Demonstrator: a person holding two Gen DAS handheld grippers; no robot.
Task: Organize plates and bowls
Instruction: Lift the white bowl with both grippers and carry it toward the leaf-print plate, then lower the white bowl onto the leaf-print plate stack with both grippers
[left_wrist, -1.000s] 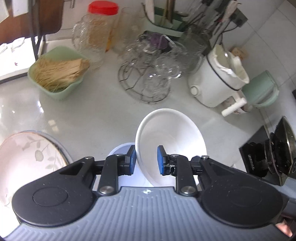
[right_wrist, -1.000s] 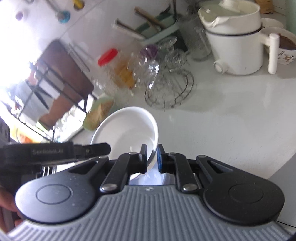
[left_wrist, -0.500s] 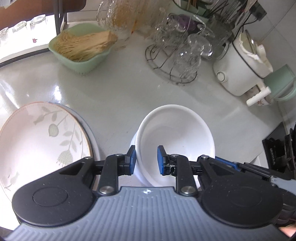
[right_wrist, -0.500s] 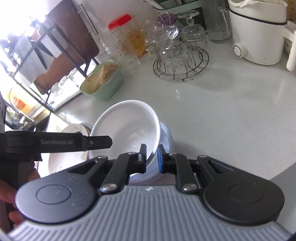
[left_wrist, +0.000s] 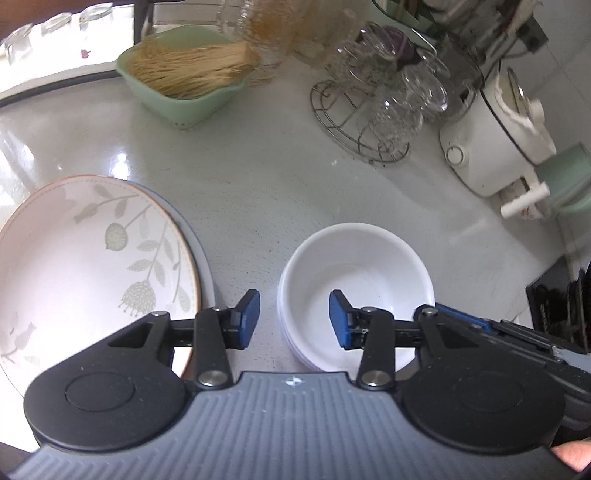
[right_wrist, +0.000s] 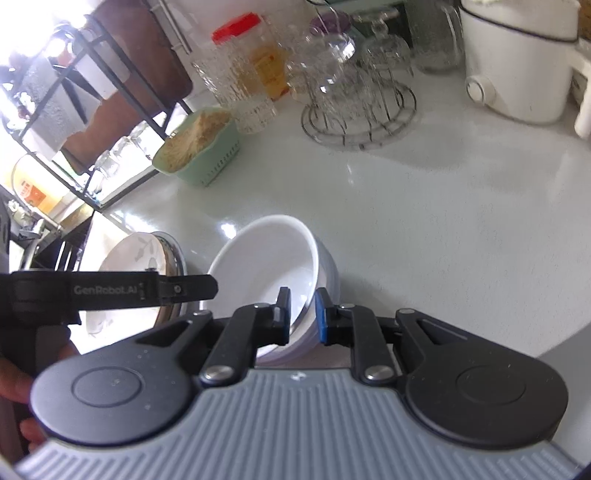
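A white bowl sits nested on a stack of white bowls on the counter. My left gripper is open, its jaws astride the bowl's near-left rim without gripping. My right gripper is shut on the white bowl's near rim, holding it slightly tilted on the bowl stack. A leaf-patterned plate lies on a stack of plates left of the bowls; it also shows in the right wrist view.
A green basket of noodles stands at the back left. A wire rack of glasses and a white cooker stand behind the bowls. A black stove is at the right. A red-lidded jar stands behind the basket.
The white bowl came down onto the bowl stack and levelled out. My left gripper opened and let go of its rim. The right gripper stays shut on it.
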